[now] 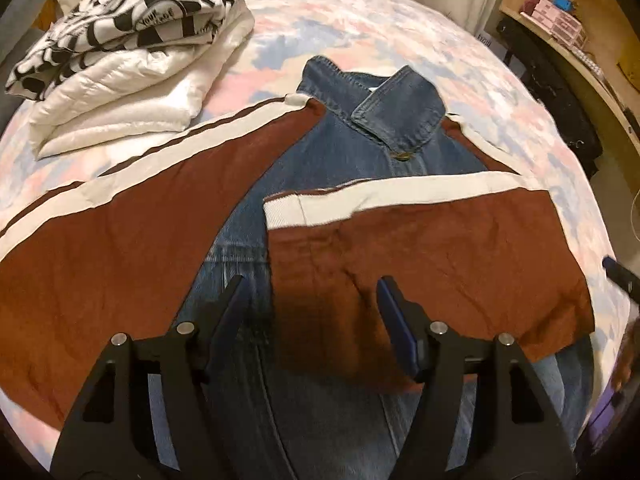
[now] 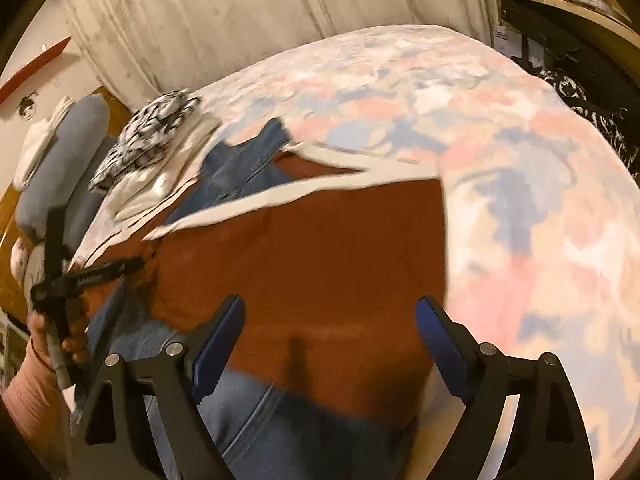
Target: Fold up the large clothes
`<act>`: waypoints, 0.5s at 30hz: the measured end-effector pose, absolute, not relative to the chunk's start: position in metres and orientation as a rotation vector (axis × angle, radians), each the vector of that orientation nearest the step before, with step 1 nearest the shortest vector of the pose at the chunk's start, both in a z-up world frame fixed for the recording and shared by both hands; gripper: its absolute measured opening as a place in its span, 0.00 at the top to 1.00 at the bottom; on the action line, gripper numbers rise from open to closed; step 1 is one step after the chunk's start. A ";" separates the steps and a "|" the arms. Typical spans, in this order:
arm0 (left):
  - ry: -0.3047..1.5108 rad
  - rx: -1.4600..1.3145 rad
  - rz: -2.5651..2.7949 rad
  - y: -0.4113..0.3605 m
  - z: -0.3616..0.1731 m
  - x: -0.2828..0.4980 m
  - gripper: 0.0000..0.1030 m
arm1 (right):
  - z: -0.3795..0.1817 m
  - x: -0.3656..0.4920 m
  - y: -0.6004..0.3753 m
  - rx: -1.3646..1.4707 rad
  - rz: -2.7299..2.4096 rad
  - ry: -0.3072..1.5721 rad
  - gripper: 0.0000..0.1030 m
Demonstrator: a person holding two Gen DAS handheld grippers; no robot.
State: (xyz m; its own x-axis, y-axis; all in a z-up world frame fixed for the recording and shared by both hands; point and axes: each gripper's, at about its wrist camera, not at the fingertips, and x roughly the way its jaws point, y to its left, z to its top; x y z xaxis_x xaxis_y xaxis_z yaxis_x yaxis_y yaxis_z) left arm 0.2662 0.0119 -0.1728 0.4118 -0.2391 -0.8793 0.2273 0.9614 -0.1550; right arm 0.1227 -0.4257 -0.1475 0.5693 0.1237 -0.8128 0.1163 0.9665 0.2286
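Note:
A denim jacket (image 1: pixel 372 136) with rust-brown sleeves lies flat on the bed, collar away from me. Its right sleeve (image 1: pixel 436 248) is folded across the chest, its white cuff at the middle; the left sleeve (image 1: pixel 120 232) lies spread out to the left. My left gripper (image 1: pixel 312 300) is open and empty above the jacket's front. My right gripper (image 2: pixel 330 320) is open and empty above the folded brown sleeve (image 2: pixel 312 264). The left gripper also shows at the left of the right wrist view (image 2: pixel 92 276), hand-held.
The bed (image 1: pixel 360 28) has a pink and blue patterned cover. A stack of folded clothes (image 1: pixel 132 56), black-and-white over white, sits at its far left. Shelves with boxes (image 1: pixel 560 24) stand to the right. A curtain (image 2: pixel 240 12) hangs behind the bed.

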 end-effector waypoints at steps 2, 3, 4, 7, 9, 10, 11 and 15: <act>1.136 -0.029 -0.284 0.013 -0.184 0.280 0.39 | -0.158 0.152 -0.447 0.306 -0.007 0.987 0.14; 1.148 -0.044 -0.284 0.014 -0.188 0.285 0.39 | -0.163 0.165 -0.458 0.320 -0.018 0.995 0.14; 1.155 -0.064 -0.291 0.015 -0.191 0.289 0.39 | -0.170 0.178 -0.469 0.333 -0.031 1.000 0.14; 1.136 -0.072 -0.297 0.011 -0.196 0.302 0.57 | -0.198 0.218 -0.500 0.379 -0.069 1.033 0.14; 1.134 -0.062 -0.298 0.006 -0.197 0.309 0.69 | -0.216 0.239 -0.517 0.433 -0.068 1.055 0.17; 1.127 -0.050 -0.292 0.003 -0.197 0.312 0.72 | -0.224 0.247 -0.522 0.451 -0.063 1.066 0.20; 1.117 -0.033 -0.285 -0.001 -0.197 0.314 0.73 | -0.233 0.255 -0.524 0.458 -0.065 1.080 0.27; 1.039 0.037 -0.258 -0.015 -0.188 0.320 0.80 | -0.243 0.267 -0.516 0.366 -0.033 1.069 0.79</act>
State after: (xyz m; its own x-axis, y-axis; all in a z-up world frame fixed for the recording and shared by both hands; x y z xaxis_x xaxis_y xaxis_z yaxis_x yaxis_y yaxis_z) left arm 0.3200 -0.0153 -0.1881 0.4796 -0.1936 -0.8559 0.2287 0.9692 -0.0911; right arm 0.2668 -0.5157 -0.2427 0.4865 0.1493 -0.8608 0.2019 0.9394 0.2770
